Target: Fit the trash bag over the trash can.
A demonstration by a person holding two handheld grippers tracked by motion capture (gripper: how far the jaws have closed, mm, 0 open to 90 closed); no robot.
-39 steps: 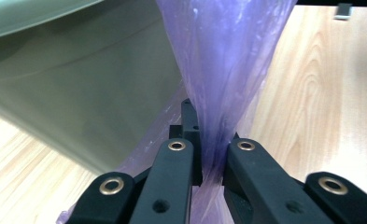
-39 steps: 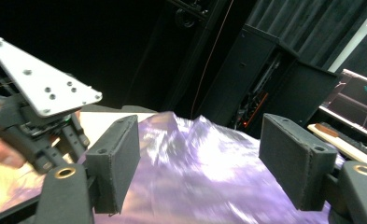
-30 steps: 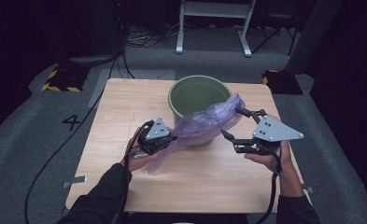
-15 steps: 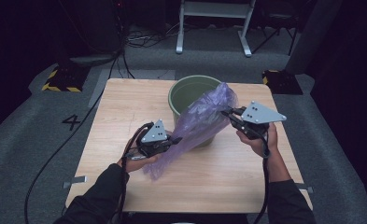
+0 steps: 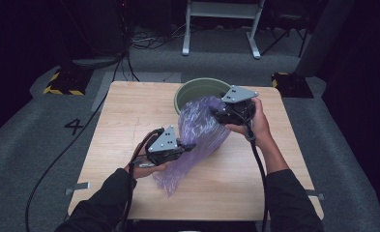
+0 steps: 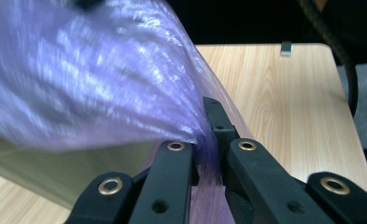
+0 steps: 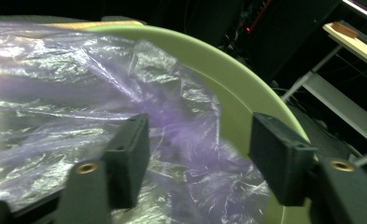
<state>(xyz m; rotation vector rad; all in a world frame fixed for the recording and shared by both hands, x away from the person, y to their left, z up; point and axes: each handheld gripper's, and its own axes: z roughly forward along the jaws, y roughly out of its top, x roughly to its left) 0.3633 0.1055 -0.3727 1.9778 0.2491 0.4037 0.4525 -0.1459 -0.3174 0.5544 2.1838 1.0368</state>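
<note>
Wooden table point(image 5: 129, 125), floor numeral 4 point(image 5: 74, 126), hazard-striped block point(image 5: 62, 84).

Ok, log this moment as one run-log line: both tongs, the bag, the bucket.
left tongs: shut on purple bag | right tongs: just opening, bag between jaws, not pinched | green bucket: upright on table, bag draped at rim

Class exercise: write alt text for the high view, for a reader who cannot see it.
A person at a wooden table stretches a purple plastic bag between two hand-held grippers. The left gripper pinches the bag's lower part; the right gripper is at its top, beside a green bucket.
</note>
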